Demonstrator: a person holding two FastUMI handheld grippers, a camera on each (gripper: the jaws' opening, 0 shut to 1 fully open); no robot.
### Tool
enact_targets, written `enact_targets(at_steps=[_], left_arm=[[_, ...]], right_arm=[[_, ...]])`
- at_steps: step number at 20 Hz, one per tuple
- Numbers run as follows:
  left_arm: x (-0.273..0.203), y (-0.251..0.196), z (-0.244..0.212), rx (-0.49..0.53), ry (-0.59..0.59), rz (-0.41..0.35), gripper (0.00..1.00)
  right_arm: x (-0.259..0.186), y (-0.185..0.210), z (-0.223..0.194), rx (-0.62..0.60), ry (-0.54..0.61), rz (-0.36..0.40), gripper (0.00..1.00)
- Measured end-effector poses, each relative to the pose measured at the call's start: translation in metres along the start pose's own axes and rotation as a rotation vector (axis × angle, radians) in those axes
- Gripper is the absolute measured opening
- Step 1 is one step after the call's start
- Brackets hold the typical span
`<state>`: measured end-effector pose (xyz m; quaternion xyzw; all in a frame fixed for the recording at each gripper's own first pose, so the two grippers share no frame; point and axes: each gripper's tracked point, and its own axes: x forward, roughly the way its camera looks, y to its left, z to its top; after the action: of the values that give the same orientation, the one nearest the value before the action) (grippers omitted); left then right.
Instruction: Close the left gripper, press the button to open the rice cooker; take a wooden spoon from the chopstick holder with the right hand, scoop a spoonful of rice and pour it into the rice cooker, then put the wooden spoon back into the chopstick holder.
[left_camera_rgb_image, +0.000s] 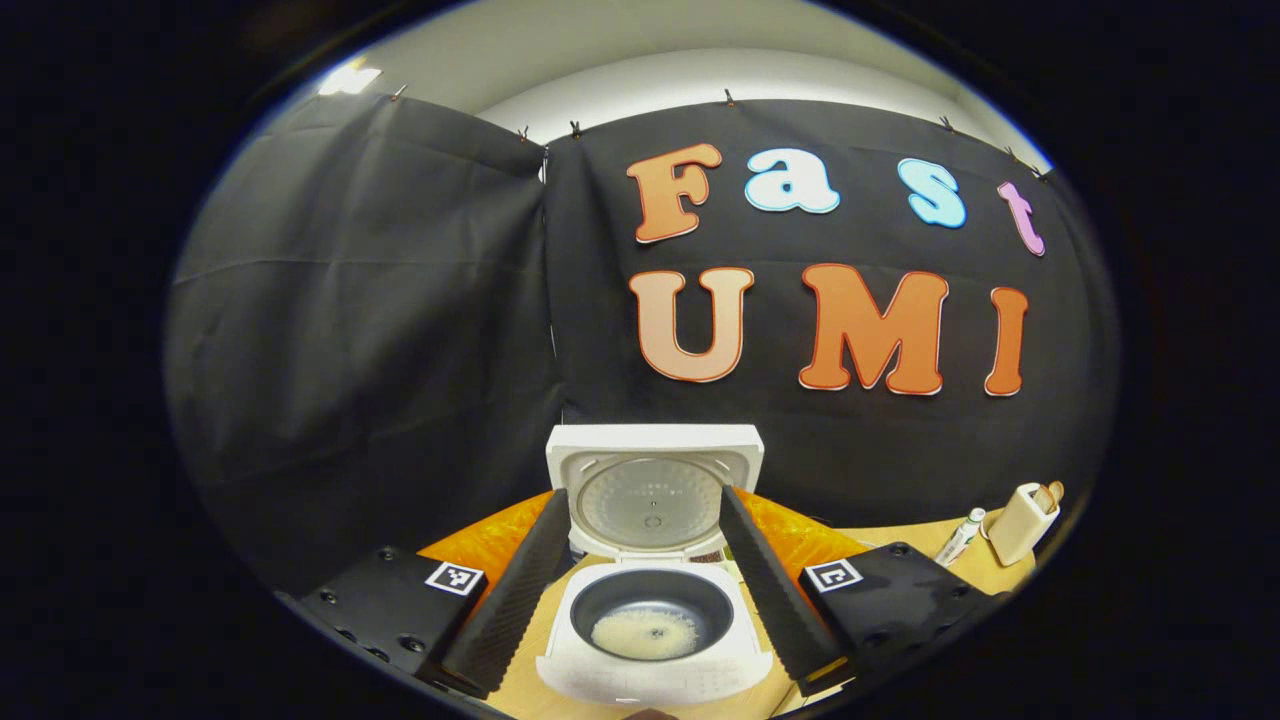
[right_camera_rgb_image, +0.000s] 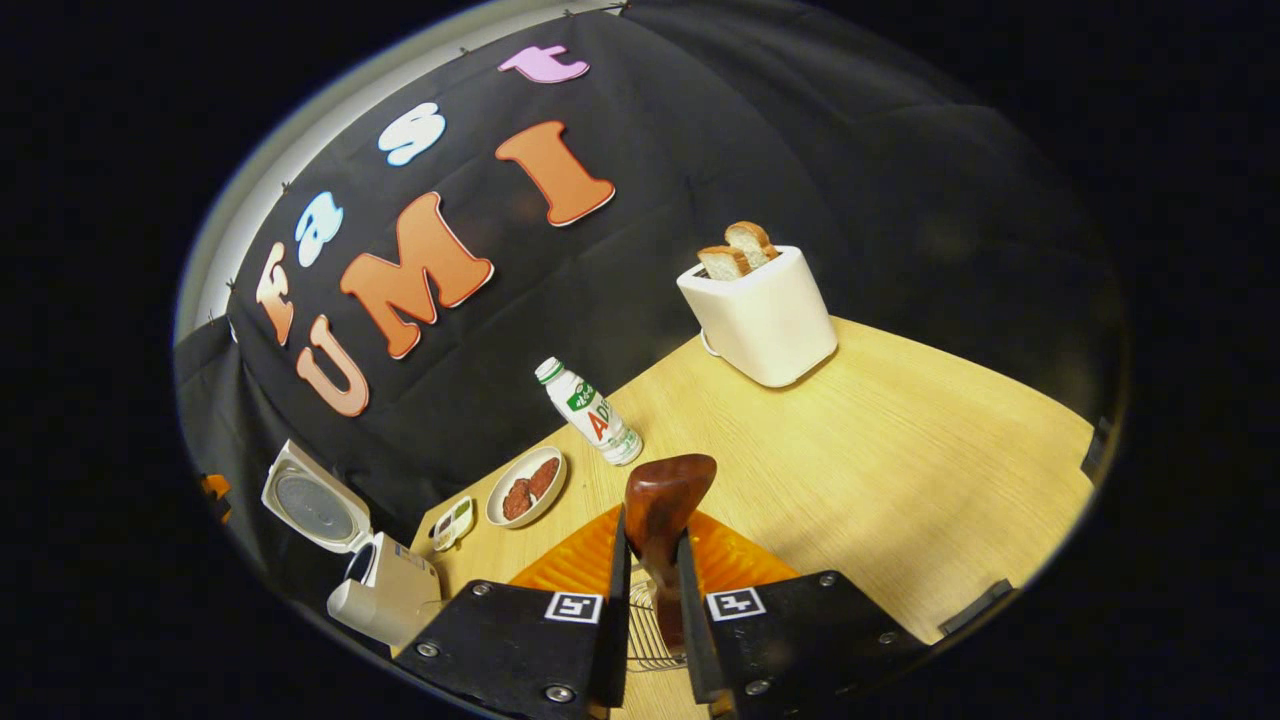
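Right now the rice cooker stands with its lid up, and a pale patch of rice lies at the bottom of the dark inner pot. In the left gripper view, the left gripper hovers in front of it with its fingers spread wide, one on each side of the cooker, holding nothing. Over in the right gripper view, the right gripper has its fingers pinched tight on the wooden spoon, bowl end pointing up and away. Under it sits a wire chopstick holder on an orange mat. Farther along the tabletop a plate, a small bottle and a toaster holding bread line the back edge.
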<state>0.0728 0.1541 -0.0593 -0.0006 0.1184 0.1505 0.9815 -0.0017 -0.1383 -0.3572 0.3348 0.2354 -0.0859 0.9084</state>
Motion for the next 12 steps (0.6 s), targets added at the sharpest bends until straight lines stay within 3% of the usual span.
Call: enact_targets(at_steps=[1,3,4,5,6,8,12], left_arm=[[0.009,0.001,0.01,-0.006,-0.014,-0.004,1.0],[0.033,-0.001,0.029,-0.055,-0.014,-0.031,1.0],[0.046,-0.001,0.033,-0.078,0.002,-0.047,0.98],[0.059,0.0,0.037,-0.097,0.024,-0.056,0.97],[0.074,-0.001,0.04,-0.104,0.049,-0.066,0.98],[0.102,0.002,0.043,-0.098,0.085,-0.067,0.98],[0.16,-0.005,0.036,-0.056,0.152,-0.097,0.98]], right_arm=[[-0.004,-0.002,0.004,0.01,-0.007,-0.005,0.25],[-0.008,-0.004,0.009,0.001,-0.012,-0.026,0.41],[-0.01,-0.007,0.01,-0.018,-0.012,-0.048,0.56],[-0.013,-0.01,0.009,-0.042,-0.001,-0.067,0.62],[-0.017,-0.013,0.009,-0.07,0.006,-0.087,0.76],[-0.031,-0.012,0.008,-0.124,0.012,-0.129,0.88],[-0.074,-0.007,0.027,-0.209,-0.049,-0.186,0.94]])
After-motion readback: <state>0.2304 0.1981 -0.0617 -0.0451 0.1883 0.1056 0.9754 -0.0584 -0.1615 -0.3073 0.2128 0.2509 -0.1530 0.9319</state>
